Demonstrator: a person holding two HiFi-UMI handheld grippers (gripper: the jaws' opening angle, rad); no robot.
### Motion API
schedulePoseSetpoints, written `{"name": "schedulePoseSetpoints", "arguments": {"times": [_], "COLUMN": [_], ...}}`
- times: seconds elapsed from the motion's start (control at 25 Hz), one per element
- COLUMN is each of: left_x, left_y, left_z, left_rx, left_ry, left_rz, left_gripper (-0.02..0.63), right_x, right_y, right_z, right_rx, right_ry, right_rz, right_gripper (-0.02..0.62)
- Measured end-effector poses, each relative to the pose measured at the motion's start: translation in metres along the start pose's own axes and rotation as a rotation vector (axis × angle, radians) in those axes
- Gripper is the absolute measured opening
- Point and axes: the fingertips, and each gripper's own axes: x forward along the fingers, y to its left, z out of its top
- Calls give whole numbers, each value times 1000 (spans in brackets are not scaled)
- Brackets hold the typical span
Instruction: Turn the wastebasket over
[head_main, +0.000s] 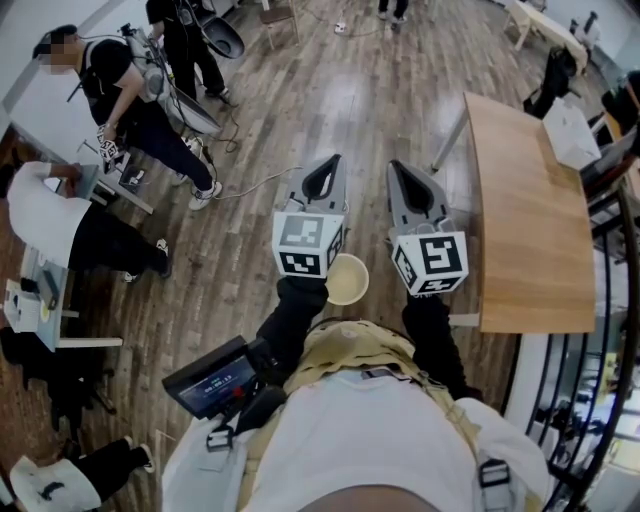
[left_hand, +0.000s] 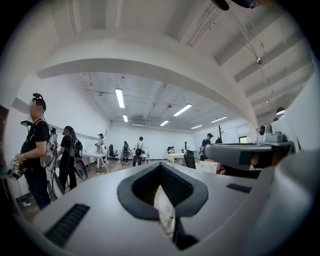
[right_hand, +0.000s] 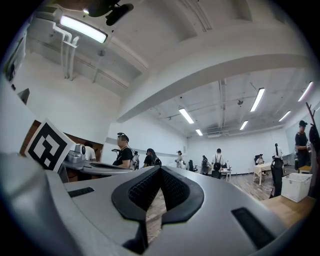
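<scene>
A round cream-coloured wastebasket (head_main: 347, 279) shows from above, mouth up, low between my two hands and close to my body. Both grippers are held level at chest height and point away from me over the wooden floor. My left gripper (head_main: 335, 160) has its jaws together with nothing in them; in the left gripper view (left_hand: 161, 165) the tips meet. My right gripper (head_main: 393, 165) is likewise shut and empty, as the right gripper view (right_hand: 160, 169) shows. Neither gripper touches the wastebasket, which neither gripper view shows.
A long wooden table (head_main: 530, 220) stands to my right with a white crate (head_main: 570, 130) at its far end. Several people (head_main: 120, 100) stand and sit at desks on the left. Cables (head_main: 250, 180) run across the floor ahead. A railing (head_main: 600, 330) lies at far right.
</scene>
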Motion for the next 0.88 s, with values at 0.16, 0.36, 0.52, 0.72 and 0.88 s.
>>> {"name": "schedulePoseSetpoints", "arguments": {"times": [0.16,0.36,0.52,0.72,0.88], "left_x": [1,3,4,6,8], "left_y": [2,7,9,7,7], "left_z": [-2,-6,-7,-9,-10], "left_rx": [-5,-12,-12,-13,-16], "left_ry": [8,15,16,22,18], "left_rz": [2,5,2,-3,-14], "left_gripper": [2,0,2,2,2], "right_x": [3,7,9,9,10], "right_y": [2,2,4,2,1], "right_z": [-1,-5,-6,-10,-13], "right_rx": [-1,-8,-9,-1,0], "right_ry": [5,10,10,21,29], "right_rz": [7,6,8,5,6], "right_gripper": [20,20,20,20,20]}}
